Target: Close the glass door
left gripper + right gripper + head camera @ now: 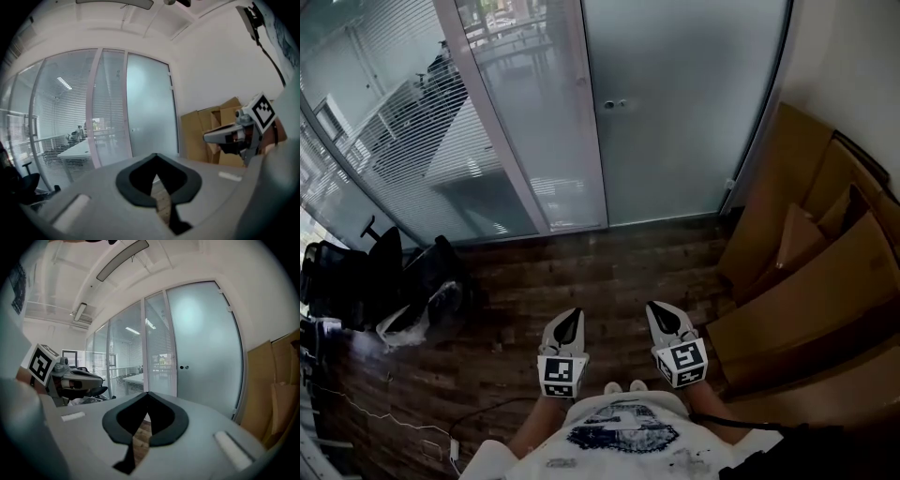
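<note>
My tongs: the left gripper (572, 316) and right gripper (657, 309) are held side by side at waist height, aimed forward. Both have their jaws pressed together with nothing between them. Each is grey plastic with a dark curved pad and a cube of square markers.
Floor: dark wooden floor (600, 272) in long planks, bare between me and the door.
Cable: a thin pale cable (394, 417) trails over the planks at my near left. I judge it a trip risk if I step that way.
Left clutter: a black office chair (356, 272) and dark bags stand well left of my path.
Cardboard: flat brown cardboard sheets (806, 281) lean along the right wall, close to my right arm. A wide swing could knock them loose.
Glass door: the frosted glass door (675, 112) is straight ahead, tall, smooth and pale blue-grey, well apart from both tongs. It looks seated in its frame. I cannot tell if it is latched.
Knobs: two small round fittings (616, 104) sit near its left edge, beside the white post (572, 112).
Main risk: hard closed tips could skid or mark slick glass.
Beyond: a clear partition (403, 122) with slatted blinds.
</note>
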